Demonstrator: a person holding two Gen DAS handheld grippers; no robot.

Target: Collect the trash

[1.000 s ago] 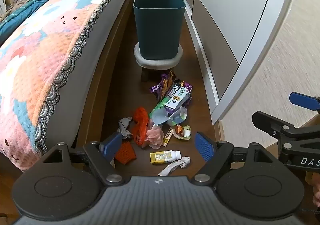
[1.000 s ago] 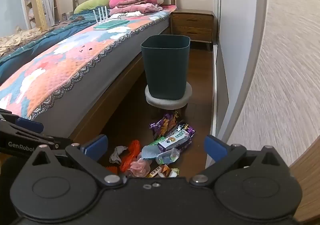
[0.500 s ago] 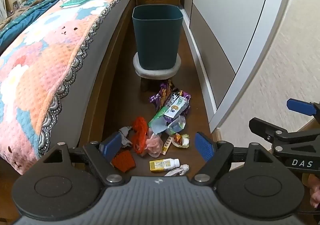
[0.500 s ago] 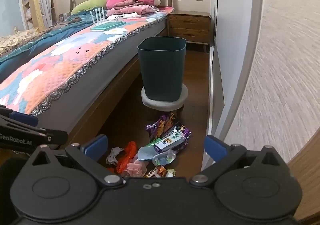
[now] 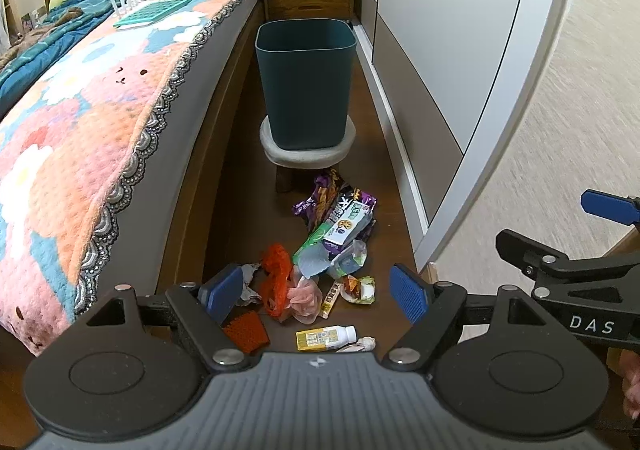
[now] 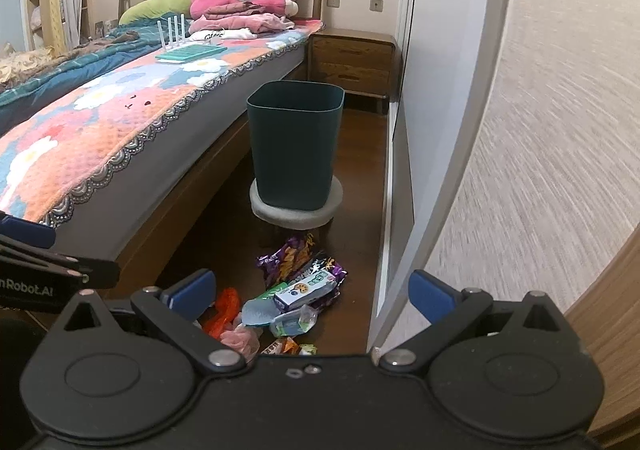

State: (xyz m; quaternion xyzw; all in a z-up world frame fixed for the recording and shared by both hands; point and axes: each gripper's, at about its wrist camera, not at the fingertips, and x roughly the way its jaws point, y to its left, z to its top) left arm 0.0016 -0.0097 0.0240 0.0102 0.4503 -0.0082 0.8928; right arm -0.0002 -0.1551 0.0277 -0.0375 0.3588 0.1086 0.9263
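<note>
Trash pile (image 5: 324,266): wrappers, cartons, small bottle (image 5: 326,338), on wood floor (image 5: 240,218) at frame centre, lower half. Dark green bin (image 5: 306,90) on round stool (image 5: 307,150), above pile. Bed (image 5: 80,122) at left. Left gripper (image 5: 318,292): jaws open, empty. Right gripper (image 6: 312,292): jaws open, empty

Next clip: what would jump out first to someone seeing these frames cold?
The heap of litter on the dark wood floor between bed and wardrobe: purple snack wrappers, an orange net bag, a small yellow-labelled bottle. Just beyond it a dark teal bin stands raised on a small round stool. Both tools, left and right, hang open above the heap, holding nothing.
</note>
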